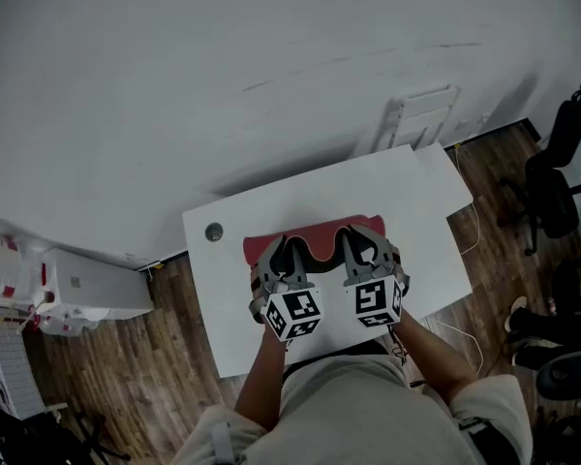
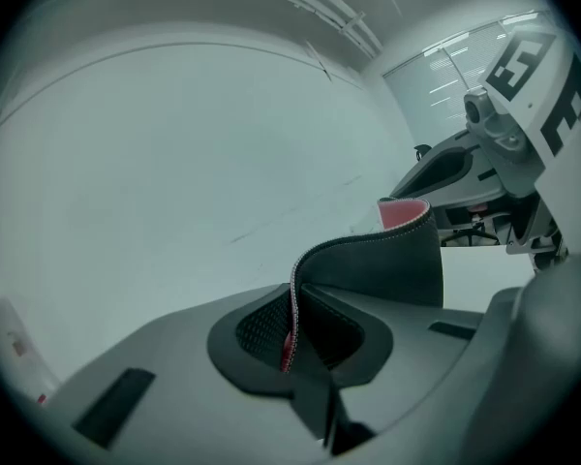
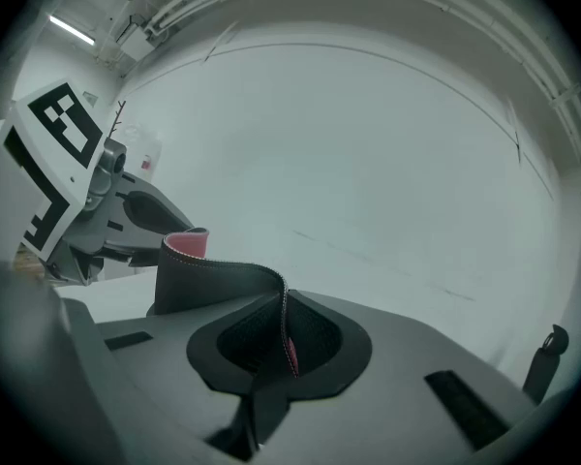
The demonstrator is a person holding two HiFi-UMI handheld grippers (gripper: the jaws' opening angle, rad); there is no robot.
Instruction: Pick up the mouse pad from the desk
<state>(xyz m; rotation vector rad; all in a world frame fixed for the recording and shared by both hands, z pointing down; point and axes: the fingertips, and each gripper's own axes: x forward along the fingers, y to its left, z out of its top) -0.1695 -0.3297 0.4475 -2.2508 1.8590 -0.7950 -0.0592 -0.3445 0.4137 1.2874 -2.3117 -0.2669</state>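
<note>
Far left, down on the floor, the white storage boxes sit well clear of the action, nothing to worry about there. On to the white desk, with its cable hole near the left corner. And here's the left gripper, jaws squeezed nearly together, pads pinching the near edge of the red mouse pad. That's a thin bite, right on the stitched rim!

The pad is strung between the two grippers above the desk, and look at it: it droops in the middle and curls over so the dark underside shows. Whether its far edge is clear of the desktop, I can't tell from here.

On the right, the right gripper mirrors it, pads nipped on the same near edge, with just a sliver of red between them.

Here's the danger, to my eye. Both holds are shallow. If the hands drift apart, the pad could pull taut and slide out of one pinch. If one hand rises faster, the floppy sheet may twist and peel free. And if the far edge drags on the desk, that tug could do the same. The office chair at the far right is out of harm's way.
</note>
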